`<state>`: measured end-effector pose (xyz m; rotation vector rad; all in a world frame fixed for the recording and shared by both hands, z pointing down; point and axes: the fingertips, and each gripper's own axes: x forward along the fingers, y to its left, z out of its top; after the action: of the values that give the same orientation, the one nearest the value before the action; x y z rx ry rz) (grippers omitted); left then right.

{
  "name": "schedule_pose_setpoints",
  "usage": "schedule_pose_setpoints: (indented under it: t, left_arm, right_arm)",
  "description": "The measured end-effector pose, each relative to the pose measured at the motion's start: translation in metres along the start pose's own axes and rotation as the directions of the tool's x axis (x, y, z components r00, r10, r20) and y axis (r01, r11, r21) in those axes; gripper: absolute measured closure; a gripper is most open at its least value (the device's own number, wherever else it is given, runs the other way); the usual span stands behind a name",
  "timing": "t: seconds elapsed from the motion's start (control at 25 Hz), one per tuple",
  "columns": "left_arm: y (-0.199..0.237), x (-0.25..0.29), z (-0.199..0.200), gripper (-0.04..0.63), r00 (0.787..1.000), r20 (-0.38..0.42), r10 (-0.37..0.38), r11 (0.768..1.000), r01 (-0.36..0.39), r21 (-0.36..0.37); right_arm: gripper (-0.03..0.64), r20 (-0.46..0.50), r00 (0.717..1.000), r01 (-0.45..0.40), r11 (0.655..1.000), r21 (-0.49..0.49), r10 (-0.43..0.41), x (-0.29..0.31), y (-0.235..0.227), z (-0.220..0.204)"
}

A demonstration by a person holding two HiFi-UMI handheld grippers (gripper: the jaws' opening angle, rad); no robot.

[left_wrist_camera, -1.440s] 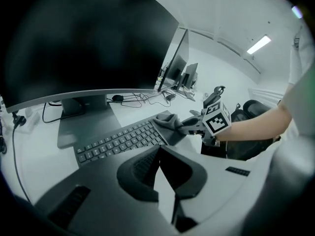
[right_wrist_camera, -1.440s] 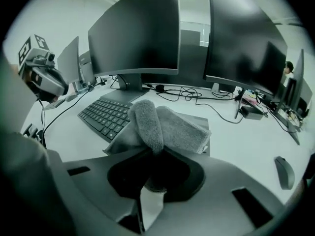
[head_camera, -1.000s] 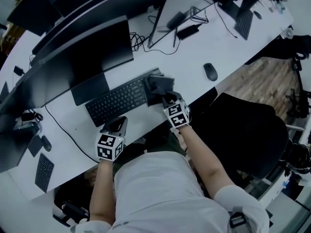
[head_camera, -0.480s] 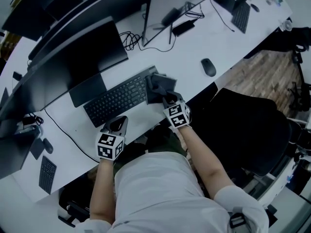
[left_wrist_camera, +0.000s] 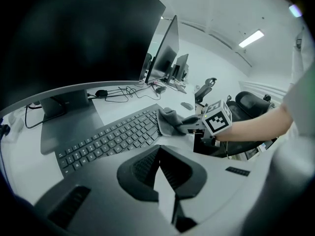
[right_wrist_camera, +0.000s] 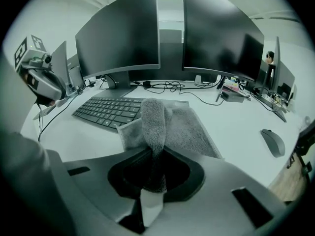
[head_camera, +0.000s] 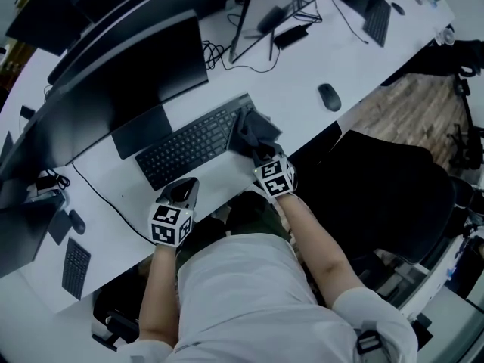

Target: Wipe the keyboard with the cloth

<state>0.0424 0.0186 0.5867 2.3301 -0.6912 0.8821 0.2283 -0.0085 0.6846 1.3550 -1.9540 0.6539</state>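
A black keyboard [head_camera: 193, 145] lies on the white desk [head_camera: 295, 74] below a dark monitor. A grey cloth [head_camera: 254, 132] drapes over the keyboard's right end; in the right gripper view the cloth [right_wrist_camera: 170, 124] has a fold rising between the jaws. My right gripper [head_camera: 261, 154] is shut on that fold, at the keyboard's [right_wrist_camera: 107, 109] right end. My left gripper [head_camera: 181, 194] rests near the desk's front edge, just in front of the keyboard [left_wrist_camera: 110, 137], its jaws shut on nothing. From the left gripper view the cloth [left_wrist_camera: 170, 122] and the right gripper [left_wrist_camera: 192, 126] show together.
A black mouse [head_camera: 329, 97] lies to the right on the desk. Cables and a power brick [head_camera: 291, 34] sit behind the keyboard. Two more monitors [head_camera: 257, 13] stand at the back. A second keyboard [head_camera: 76, 268] lies far left. A black chair [head_camera: 386, 195] stands to my right.
The cloth is bunched higher over the keyboard's right end than before, with the right gripper still on it. The left gripper stays put.
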Motion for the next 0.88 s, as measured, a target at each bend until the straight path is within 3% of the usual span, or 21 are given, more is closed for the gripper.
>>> schedule_pose_setpoints:
  t: [0.88]
  left_arm:
    - [0.060, -0.076, -0.055, 0.597, 1.000, 0.009, 0.009, 1.000, -0.009, -0.029]
  right_arm:
    - [0.560, -0.016, 1.000, -0.015, 1.000, -0.022, 0.014, 0.019, 0.109, 0.022]
